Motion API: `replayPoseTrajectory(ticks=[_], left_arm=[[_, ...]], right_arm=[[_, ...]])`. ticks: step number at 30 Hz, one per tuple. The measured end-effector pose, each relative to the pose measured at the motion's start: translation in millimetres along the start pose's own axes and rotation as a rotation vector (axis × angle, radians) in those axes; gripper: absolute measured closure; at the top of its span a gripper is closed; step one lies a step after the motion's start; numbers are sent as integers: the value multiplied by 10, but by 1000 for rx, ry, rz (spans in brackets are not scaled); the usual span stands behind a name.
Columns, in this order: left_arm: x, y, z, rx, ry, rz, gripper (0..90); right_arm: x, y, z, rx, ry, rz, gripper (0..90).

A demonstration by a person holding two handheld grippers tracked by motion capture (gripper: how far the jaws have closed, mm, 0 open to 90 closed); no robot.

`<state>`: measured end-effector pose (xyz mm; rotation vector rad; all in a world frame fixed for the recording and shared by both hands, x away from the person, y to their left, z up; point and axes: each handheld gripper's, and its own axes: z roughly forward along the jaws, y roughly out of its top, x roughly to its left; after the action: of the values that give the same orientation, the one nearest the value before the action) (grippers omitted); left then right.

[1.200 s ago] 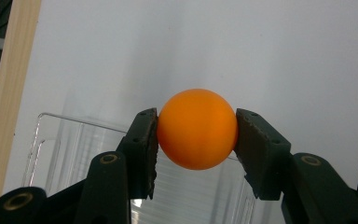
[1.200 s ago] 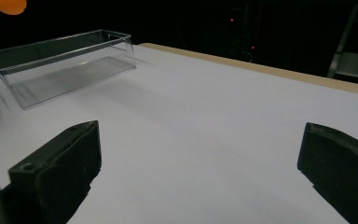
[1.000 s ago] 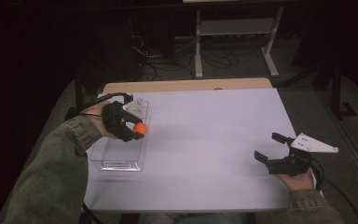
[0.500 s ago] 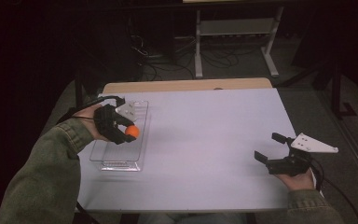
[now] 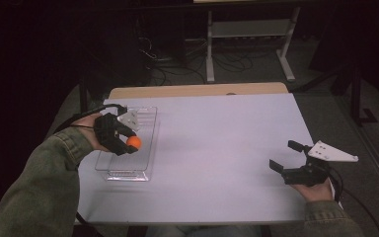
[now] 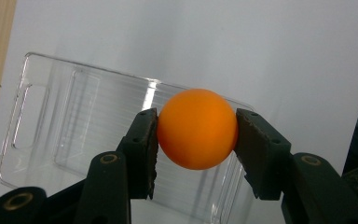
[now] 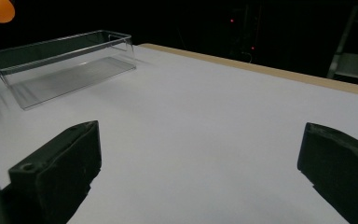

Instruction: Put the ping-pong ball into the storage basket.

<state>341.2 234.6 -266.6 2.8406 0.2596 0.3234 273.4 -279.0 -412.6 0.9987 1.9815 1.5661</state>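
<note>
The ball (image 5: 133,142) hangs above the bin (image 5: 145,129) at the table's (image 5: 217,148) left side.

Dim lab: metal rack (image 5: 249,29), tangled floor cables (image 5: 177,66), white worktable (image 5: 217,148).

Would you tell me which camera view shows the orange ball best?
The left gripper view: the orange ball is large and sharp there, pinched between the left gripper's pads above the clear tray. The high view shows it small; the right gripper view cuts it off at its corner.
</note>
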Motion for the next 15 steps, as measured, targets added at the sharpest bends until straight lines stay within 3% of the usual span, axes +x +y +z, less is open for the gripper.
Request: replayPoseTrajectory(ticks=[15], left_arm=[[12,-106,36,28,-6,-13,507]], right_arm=[[0,-1,8,3,3,-4,0]])
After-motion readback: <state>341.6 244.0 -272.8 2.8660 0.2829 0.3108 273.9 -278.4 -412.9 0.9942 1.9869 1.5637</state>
